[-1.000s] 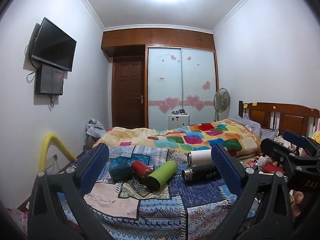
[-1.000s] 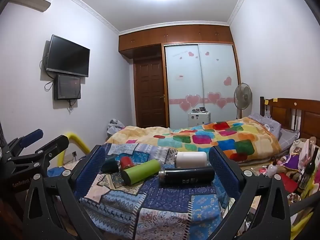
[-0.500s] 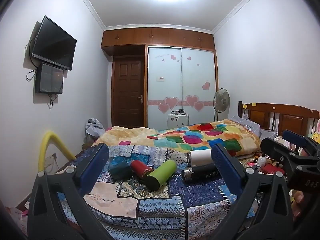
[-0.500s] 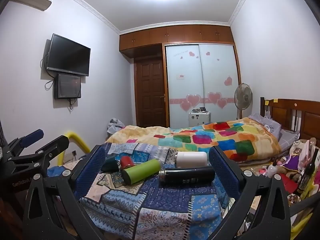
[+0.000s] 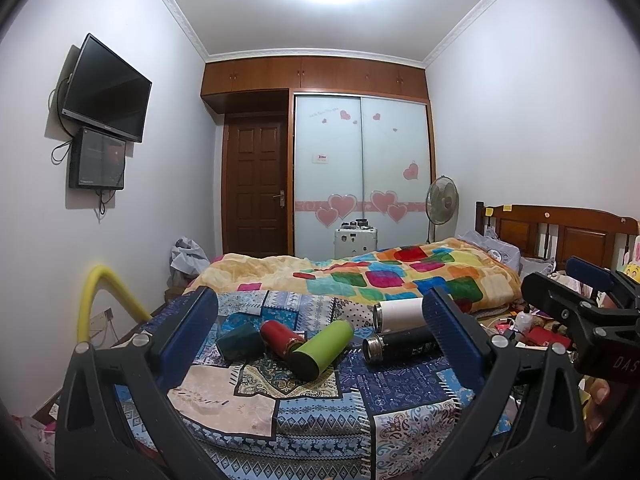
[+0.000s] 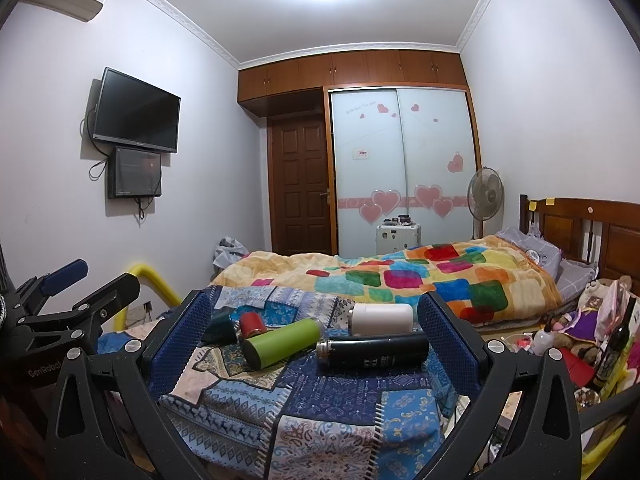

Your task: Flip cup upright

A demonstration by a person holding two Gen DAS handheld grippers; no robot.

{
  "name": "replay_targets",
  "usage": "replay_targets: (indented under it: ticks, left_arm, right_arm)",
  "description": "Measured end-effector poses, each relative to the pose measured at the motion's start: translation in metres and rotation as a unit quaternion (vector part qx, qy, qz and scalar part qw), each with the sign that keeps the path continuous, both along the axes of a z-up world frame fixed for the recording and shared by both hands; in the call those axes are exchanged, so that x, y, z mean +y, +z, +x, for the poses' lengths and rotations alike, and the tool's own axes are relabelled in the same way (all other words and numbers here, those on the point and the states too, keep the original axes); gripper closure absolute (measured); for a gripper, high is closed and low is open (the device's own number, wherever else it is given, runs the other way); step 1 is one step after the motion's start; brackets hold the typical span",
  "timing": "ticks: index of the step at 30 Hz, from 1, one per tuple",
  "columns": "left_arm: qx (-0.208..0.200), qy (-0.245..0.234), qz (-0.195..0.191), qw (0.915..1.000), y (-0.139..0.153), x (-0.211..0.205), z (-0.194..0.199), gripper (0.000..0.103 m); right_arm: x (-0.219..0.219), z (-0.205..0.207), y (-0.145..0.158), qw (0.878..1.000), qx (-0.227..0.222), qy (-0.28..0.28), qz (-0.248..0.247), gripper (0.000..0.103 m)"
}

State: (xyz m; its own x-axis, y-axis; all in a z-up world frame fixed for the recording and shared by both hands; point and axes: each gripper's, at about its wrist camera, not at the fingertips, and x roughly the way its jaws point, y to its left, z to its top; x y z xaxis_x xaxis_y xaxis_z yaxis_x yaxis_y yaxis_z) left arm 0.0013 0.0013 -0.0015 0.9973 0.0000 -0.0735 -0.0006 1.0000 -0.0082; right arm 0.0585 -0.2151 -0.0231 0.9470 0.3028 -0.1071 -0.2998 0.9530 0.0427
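Several cups lie on their sides on a patchwork-covered table [image 5: 320, 412]: a dark teal cup [image 5: 240, 342], a red cup [image 5: 282, 338], a green cup [image 5: 322, 348], a black flask [image 5: 402, 346] and a white cup [image 5: 398, 314]. They also show in the right wrist view: teal [image 6: 219, 330], red [image 6: 252, 324], green [image 6: 280, 342], black [image 6: 372, 354], white [image 6: 382, 319]. My left gripper [image 5: 320, 340] is open and empty, short of the cups. My right gripper [image 6: 314, 344] is open and empty, also short of them.
A bed with a colourful blanket [image 5: 380, 280] lies behind the table. A yellow foam tube [image 5: 104, 300] stands at the left. Clutter [image 6: 580, 340] lies on the floor at the right. A fan [image 6: 486, 196] and a wardrobe [image 6: 400, 168] stand at the back.
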Motion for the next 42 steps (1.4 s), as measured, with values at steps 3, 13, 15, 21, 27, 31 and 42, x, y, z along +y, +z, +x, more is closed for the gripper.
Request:
replay_targets:
  ticks: [3, 13, 15, 21, 27, 31, 42]
  left_arm:
    - [0.0, 0.001, 0.0, 1.0, -0.0005, -0.001, -0.0002, 0.0]
    - [0.001, -0.004, 0.003, 1.0, -0.001, -0.0031, -0.0003, 0.0]
    - [0.0, -0.004, 0.003, 1.0, -0.0013, -0.0031, 0.0, 0.0]
    - [-0.002, -0.006, 0.003, 1.0, -0.0003, -0.0026, -0.0013, 0.0]
    - [-0.002, -0.005, 0.003, 1.0, -0.0005, -0.0027, -0.0016, 0.0]
    - [-0.002, -0.006, 0.004, 1.0, -0.0005, -0.0032, -0.0015, 0.0]
    - [-0.003, -0.004, 0.003, 1.0, 0.001, -0.0016, -0.0006, 0.0]
  right_arm:
    - [0.0, 0.0001, -0.0002, 1.0, 0.0, 0.0, 0.0, 0.0]
    - [-0.0004, 0.0001, 0.0001, 1.0, -0.001, -0.001, 0.001, 0.0]
    - [-0.0006, 0.0, 0.0006, 1.0, 0.0, -0.001, 0.0, 0.0]
    - [-0.0009, -0.0002, 0.0006, 1.0, -0.001, -0.001, 0.001, 0.0]
    - [-0.0017, 0.0001, 0.0008, 1.0, -0.001, -0.001, 0.001, 0.0]
    - [-0.0019, 0.0002, 0.0008, 1.0, -0.001, 0.0, 0.001, 0.0]
    - [-0.0016, 0.0003, 0.0011, 1.0, -0.001, 0.0, 0.001, 0.0]
